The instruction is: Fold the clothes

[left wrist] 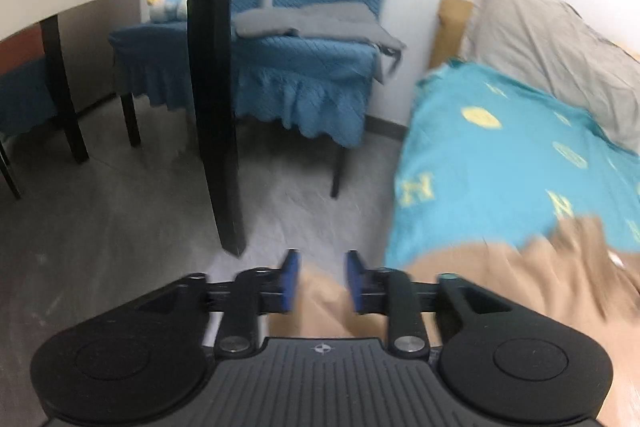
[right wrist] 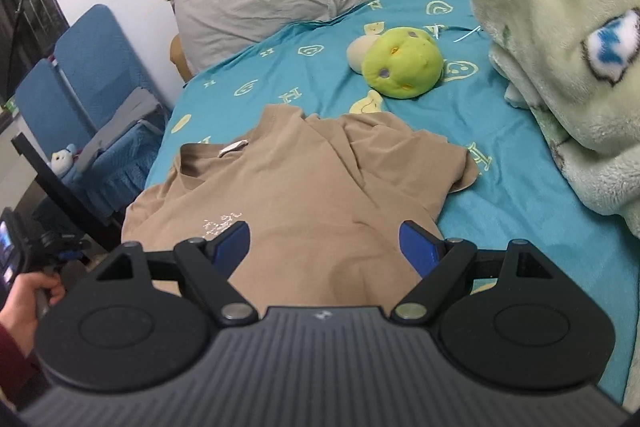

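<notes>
A tan T-shirt lies rumpled on the teal bedsheet, collar at 11 o'clock. The right gripper hovers wide open above it; the left gripper, part-open, holds nothing. Light and limp, the shirt seems best pinched at a sleeve edge or hem.
</notes>
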### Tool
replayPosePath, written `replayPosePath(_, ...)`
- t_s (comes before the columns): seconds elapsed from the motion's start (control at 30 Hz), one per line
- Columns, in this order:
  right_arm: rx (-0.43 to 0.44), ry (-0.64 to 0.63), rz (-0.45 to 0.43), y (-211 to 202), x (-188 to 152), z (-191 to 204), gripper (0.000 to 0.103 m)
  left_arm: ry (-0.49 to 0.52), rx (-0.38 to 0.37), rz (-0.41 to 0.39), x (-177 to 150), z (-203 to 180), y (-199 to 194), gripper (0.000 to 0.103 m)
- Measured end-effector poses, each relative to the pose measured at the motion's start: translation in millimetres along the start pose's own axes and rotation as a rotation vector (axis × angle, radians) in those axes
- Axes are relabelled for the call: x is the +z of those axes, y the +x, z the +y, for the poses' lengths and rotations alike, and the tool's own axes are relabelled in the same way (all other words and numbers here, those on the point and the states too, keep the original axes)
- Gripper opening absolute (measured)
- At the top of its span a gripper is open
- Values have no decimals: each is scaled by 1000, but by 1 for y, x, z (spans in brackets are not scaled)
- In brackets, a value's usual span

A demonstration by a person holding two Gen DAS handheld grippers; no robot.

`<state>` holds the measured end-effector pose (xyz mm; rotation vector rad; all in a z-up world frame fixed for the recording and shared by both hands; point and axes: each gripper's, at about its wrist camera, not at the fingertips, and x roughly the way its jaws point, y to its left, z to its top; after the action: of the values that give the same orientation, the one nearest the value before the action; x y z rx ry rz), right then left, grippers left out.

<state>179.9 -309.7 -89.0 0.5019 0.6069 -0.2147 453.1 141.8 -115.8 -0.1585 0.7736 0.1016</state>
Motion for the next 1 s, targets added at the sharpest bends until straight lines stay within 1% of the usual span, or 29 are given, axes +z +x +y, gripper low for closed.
replayPosePath(0.03, 8, 1, 1, -1, 0, 0, 83, 0, -25, 22, -7, 3, -12, 47)
replayPosePath(0.1, 43, 14, -2, -9, 0, -1, 83, 26, -59, 79, -29, 7, -48, 49)
replayPosePath(0.13, 46, 3, -12, -14, -1, 0, 83, 31, -83, 110, -44, 13, -65, 53)
replayPosePath(0.17, 49, -7, -19, -19, -3, 1, 83, 26, -123, 150, -60, 18, -84, 57)
replayPosePath(0.27, 63, -24, -20, -32, -2, 1, 84, -30, -215, 288, -112, 33, -138, 59)
replayPosePath(0.3, 69, -21, -22, -36, 0, 0, 84, -32, -232, 335, -129, 35, -153, 59)
replayPosePath(0.43, 81, -1, -45, -58, 4, -9, 83, 14, -248, 529, -203, 27, -201, 56)
replayPosePath(0.5, 76, 25, -53, -68, 5, -18, 83, 89, -233, 495, -220, 21, -227, 57)
replayPosePath(0.57, 68, 55, -62, -73, 3, -28, 84, 130, -209, 533, -228, 15, -238, 55)
replayPosePath(0.63, 40, 67, -49, -73, -4, -33, 84, 117, -203, 553, -232, 14, -246, 55)
replayPosePath(0.7, 28, 58, -28, -71, -11, -32, 84, 169, -193, 557, -234, 8, -252, 47)
replayPosePath(0.73, 23, 46, -22, -69, -13, -29, 84, 177, -203, 569, -235, 6, -255, 38)
replayPosePath(0.77, 19, 33, -18, -68, -16, -27, 84, 183, -216, 582, -235, 5, -257, 24)
replayPosePath(0.8, 14, 17, -18, -67, -18, -24, 84, 189, -229, 596, -236, 3, -260, 15)
replayPosePath(0.83, 9, -5, -19, -66, -21, -20, 84, 194, -241, 609, -236, 2, -262, 3)
replayPosePath(0.93, 0, -70, -16, -63, -29, -9, 84, 251, -239, 600, -237, -2, -277, 2)
replayPosePath(1.0, 7, -94, -8, -61, -33, -4, 83, 265, -233, 598, -229, -1, -287, 2)
